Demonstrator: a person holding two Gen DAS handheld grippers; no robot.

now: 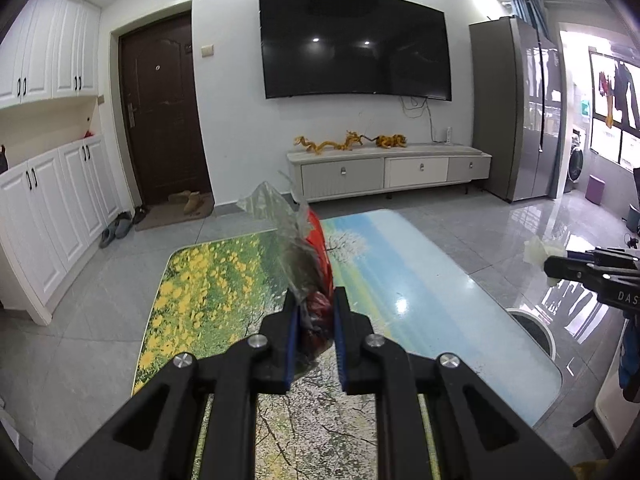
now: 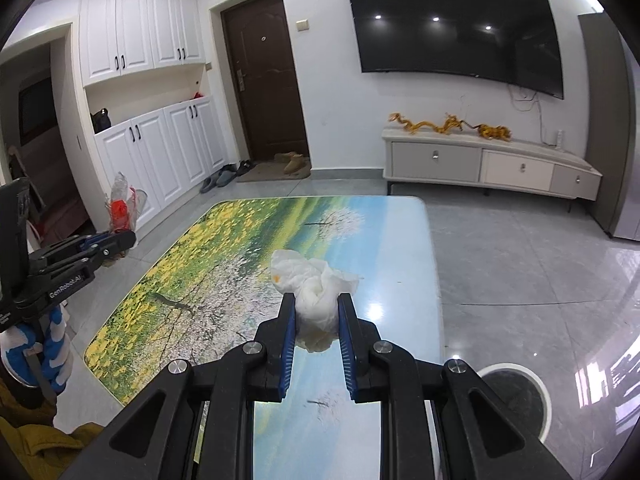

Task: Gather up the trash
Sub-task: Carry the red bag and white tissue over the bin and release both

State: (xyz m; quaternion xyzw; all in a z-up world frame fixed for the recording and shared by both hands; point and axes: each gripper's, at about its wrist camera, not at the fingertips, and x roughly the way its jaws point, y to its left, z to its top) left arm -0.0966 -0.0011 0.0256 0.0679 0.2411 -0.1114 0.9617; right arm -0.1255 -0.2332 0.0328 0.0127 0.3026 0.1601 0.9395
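Observation:
My left gripper (image 1: 314,300) is shut on a crumpled clear and red plastic wrapper (image 1: 304,248) and holds it above the table (image 1: 420,280). It also shows in the right wrist view (image 2: 120,242) at the left, with the wrapper (image 2: 122,208) sticking up. My right gripper (image 2: 316,304) is shut on a crumpled white tissue (image 2: 316,288) with an orange stain, above the table (image 2: 224,264). In the left wrist view the right gripper (image 1: 560,268) shows at the right edge with the tissue (image 1: 538,250).
A white round bin with a dark inside (image 2: 516,396) stands on the floor right of the table; it also shows in the left wrist view (image 1: 532,328). A TV cabinet (image 1: 388,172), a fridge (image 1: 516,112) and white cupboards (image 1: 52,208) line the walls.

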